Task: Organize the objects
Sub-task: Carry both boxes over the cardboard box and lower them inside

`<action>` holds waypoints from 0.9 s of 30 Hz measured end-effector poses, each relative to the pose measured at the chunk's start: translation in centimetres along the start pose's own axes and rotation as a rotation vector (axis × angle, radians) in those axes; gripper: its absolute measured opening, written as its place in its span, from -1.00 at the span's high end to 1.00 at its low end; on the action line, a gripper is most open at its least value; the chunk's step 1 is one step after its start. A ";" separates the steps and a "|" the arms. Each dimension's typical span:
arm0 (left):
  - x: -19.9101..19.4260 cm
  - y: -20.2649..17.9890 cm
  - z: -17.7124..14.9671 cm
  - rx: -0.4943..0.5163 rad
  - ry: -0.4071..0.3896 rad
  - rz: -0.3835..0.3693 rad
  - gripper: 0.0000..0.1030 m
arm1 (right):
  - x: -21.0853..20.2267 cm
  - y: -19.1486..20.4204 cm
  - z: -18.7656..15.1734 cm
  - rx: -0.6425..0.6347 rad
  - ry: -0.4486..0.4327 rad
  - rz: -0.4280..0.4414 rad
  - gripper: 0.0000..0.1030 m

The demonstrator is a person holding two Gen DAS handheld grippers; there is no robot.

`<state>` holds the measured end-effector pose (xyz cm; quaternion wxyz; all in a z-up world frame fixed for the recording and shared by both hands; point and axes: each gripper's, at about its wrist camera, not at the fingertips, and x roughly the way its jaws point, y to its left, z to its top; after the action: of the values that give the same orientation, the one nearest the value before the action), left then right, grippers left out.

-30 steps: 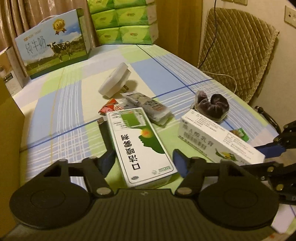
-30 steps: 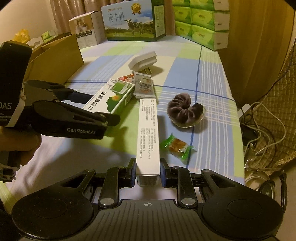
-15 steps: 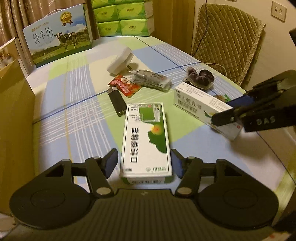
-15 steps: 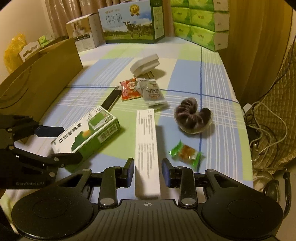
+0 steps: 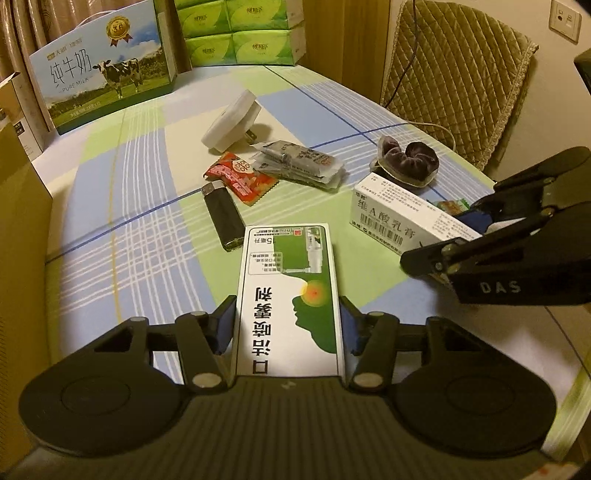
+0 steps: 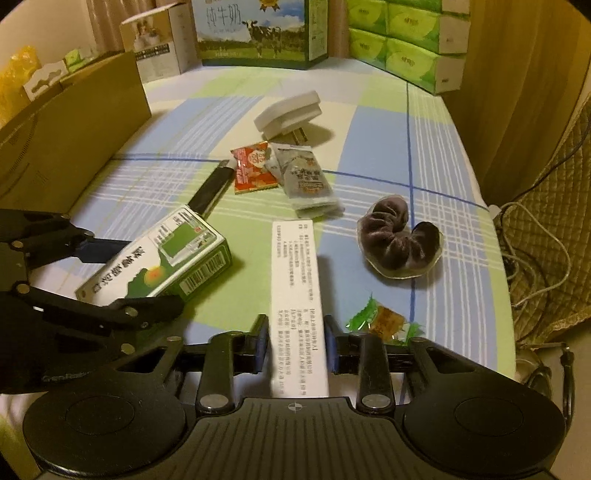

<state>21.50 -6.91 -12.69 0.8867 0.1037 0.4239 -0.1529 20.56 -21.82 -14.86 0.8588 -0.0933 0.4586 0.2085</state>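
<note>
Fingers (image 5: 227,325) closing around green-and-white box (image 5: 290,299); right gripper (image 6: 294,345) clamped on long white box (image 6: 297,295).
Grasping step; next: finish left squeeze, lift both off surface (image 5: 147,221).

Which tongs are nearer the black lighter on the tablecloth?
Left. The left tongs, closing around the green-and-white box, sit just behind the black lighter. The right tongs, shut on the long white box, are farther off to its right.

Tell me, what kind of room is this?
Probably a room in somebody's home. The table wears a checked tablecloth, a padded chair stands beside it, and household stock is piled at the back: a milk carton and tissue packs.
</note>
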 end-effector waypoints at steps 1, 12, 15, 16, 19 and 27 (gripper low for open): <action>0.0 0.0 0.0 0.000 0.004 0.000 0.01 | -0.1 -0.1 0.0 0.014 0.002 0.003 0.55; -5.2 1.0 1.1 -0.045 -0.047 0.006 0.02 | -6.6 1.2 1.4 0.063 -0.107 0.011 0.56; -7.7 1.4 1.8 -0.064 -0.079 0.008 0.02 | -9.1 2.2 1.9 0.085 -0.144 0.018 0.56; -8.6 1.5 1.9 -0.070 -0.089 0.008 0.02 | -9.9 2.6 2.0 0.089 -0.155 0.019 0.56; -11.2 1.9 2.3 -0.085 -0.119 0.015 0.02 | -11.8 4.1 2.2 0.089 -0.179 0.021 0.56; -17.0 2.4 1.6 -0.083 -0.164 0.060 0.02 | -15.7 7.6 1.7 0.112 -0.220 0.028 0.55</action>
<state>13.45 -2.07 1.75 0.9261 0.0666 0.3525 -0.1166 10.76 -18.70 -0.72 0.9048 -0.0152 0.3738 0.2032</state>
